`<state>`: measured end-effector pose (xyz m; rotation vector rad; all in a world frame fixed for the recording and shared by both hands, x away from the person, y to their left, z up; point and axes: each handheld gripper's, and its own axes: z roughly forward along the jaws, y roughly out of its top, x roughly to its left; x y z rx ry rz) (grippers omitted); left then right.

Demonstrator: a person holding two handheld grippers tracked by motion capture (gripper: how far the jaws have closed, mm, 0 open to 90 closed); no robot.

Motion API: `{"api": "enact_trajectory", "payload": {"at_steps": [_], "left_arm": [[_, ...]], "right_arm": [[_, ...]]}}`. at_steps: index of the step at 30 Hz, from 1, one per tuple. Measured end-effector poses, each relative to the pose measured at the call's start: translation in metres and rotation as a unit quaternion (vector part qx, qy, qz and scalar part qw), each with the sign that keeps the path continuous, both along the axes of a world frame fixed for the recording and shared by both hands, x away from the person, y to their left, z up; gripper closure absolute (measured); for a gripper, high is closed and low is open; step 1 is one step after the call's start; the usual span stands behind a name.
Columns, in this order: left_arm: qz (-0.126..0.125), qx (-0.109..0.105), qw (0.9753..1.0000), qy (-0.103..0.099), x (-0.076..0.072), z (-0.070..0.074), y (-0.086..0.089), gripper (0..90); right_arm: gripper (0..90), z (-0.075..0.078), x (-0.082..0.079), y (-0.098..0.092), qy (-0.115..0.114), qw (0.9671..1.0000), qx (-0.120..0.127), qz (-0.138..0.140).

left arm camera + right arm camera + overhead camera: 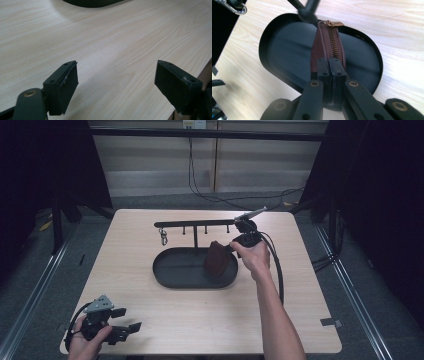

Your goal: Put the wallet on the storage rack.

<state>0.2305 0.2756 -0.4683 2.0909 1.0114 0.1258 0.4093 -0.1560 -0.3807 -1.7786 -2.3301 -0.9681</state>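
Left gripper [131, 318] sits at the near-left corner of the wooden table [130, 265], held in the person's left hand [86, 342]. Jaws spread wide, nothing between them. In the left gripper view the same gripper [115, 82] looks across bare wood grain, pads apart, with the dark tray edge [92, 3] at the top of the frame.

Centre of table: black oval tray [172, 270], with a black T-shaped hook rack [196, 224] rising from its far side. A metal snap clip [163, 238] hangs from the left end of the rack bar.

Right side of tray: brown leather zip pouch [217, 260], upright and tilted, over the right end of the tray. Cannot tell whether its lower edge touches the tray floor.

Right gripper [234, 247] comes in from the right, held in the person's right hand [255, 256], pinching the pouch. In the right gripper view the gripper [329, 65] has its jaws pressed together on the near end of the pouch [322, 50], right at the zipper line. Brass zipper [333, 41] runs away from the jaws, with the pull tab [334, 23] at the far end. Tray rim [265, 32] curves around behind, and the snap clip [235, 8] is top-left.
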Motion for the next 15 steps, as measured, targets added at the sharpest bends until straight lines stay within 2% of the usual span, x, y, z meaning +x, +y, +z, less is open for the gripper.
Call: {"api": "enact_trajectory", "payload": {"at_steps": [2, 7, 9, 10, 11, 15], "left_arm": [[-0.001, 0.0, 1.0, 0.001, 0.0, 0.0, 0.0, 18.8], [-0.002, 0.002, 1.0, 0.001, 0.0, 0.0, -0.001, 18.8], [-0.002, 0.002, 1.0, 0.001, 0.0, -0.001, 0.0, 18.8], [-0.004, 0.002, 1.0, 0.002, 0.0, -0.001, 0.0, 18.8], [-0.005, 0.002, 1.0, 0.003, 0.0, -0.001, -0.001, 18.8], [-0.007, 0.004, 1.0, 0.002, -0.001, -0.001, -0.002, 18.8]], "right_arm": [[88.9, -0.004, -0.001, 0.0, -0.003, 0.9999, 0.013, 0.006], [88.9, -0.017, -0.001, -0.001, -0.011, 0.9997, 0.023, 0.004], [88.8, -0.021, -0.001, -0.002, -0.014, 0.9999, 0.009, -0.003], [88.8, -0.023, 0.0, -0.004, -0.013, 0.9997, 0.019, -0.002], [88.7, -0.024, -0.001, -0.005, -0.017, 0.9998, 0.006, -0.01], [88.5, -0.03, -0.001, -0.01, -0.017, 0.9996, 0.002, -0.023]]}}
